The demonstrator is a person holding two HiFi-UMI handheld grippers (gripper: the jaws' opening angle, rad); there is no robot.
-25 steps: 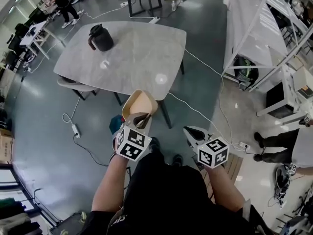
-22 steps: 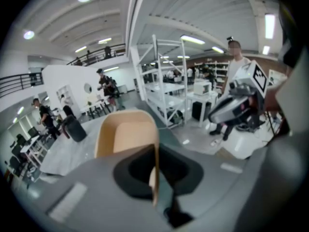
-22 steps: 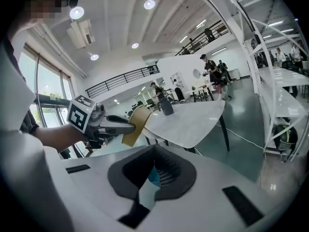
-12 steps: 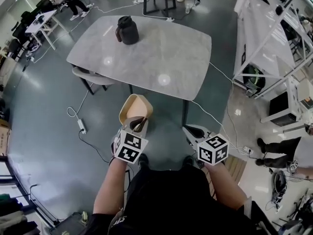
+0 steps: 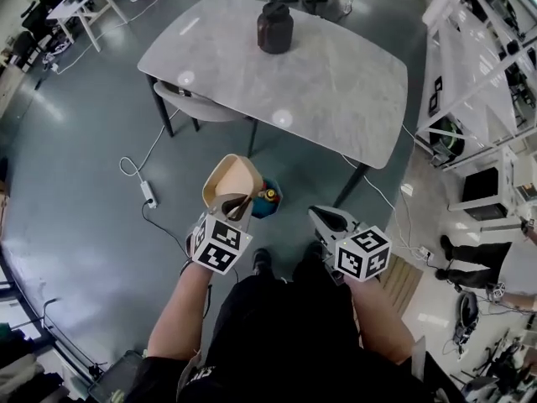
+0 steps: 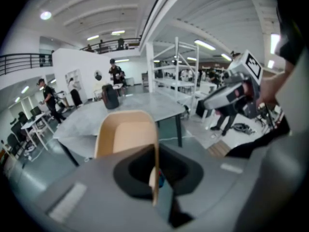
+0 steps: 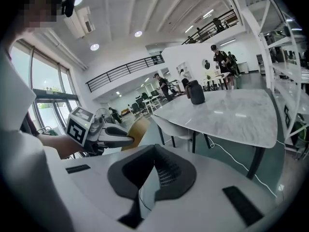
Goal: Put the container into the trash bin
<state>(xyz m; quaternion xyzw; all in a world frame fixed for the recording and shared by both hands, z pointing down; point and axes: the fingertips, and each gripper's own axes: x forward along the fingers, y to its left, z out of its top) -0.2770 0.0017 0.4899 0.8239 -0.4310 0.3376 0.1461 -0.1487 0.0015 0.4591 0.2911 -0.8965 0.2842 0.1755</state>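
Observation:
A tan, open-topped container [image 5: 234,178] is clamped by its rim in my left gripper [image 5: 237,209], which is shut on it and carries it above the floor. In the left gripper view the container [image 6: 126,133] rises in front of the jaws, its thin wall pinched between them. A small blue trash bin [image 5: 269,200] with colourful items inside stands on the floor just right of the container, partly hidden by it. My right gripper [image 5: 322,219] hangs beside it, shut and empty. The right gripper view shows the left gripper [image 7: 114,140] and the container [image 7: 138,128] to its left.
A grey marble table [image 5: 336,74] with a dark jug [image 5: 274,26] stands ahead, with a chair [image 5: 200,106] tucked at its near-left side. A power strip [image 5: 149,194] and cables lie on the floor at left. White racks [image 5: 478,65] stand at the right.
Both grippers and the held container have travelled sideways along the table. The table has slid to the right in the head view, and the blue bin now shows just right of the container.

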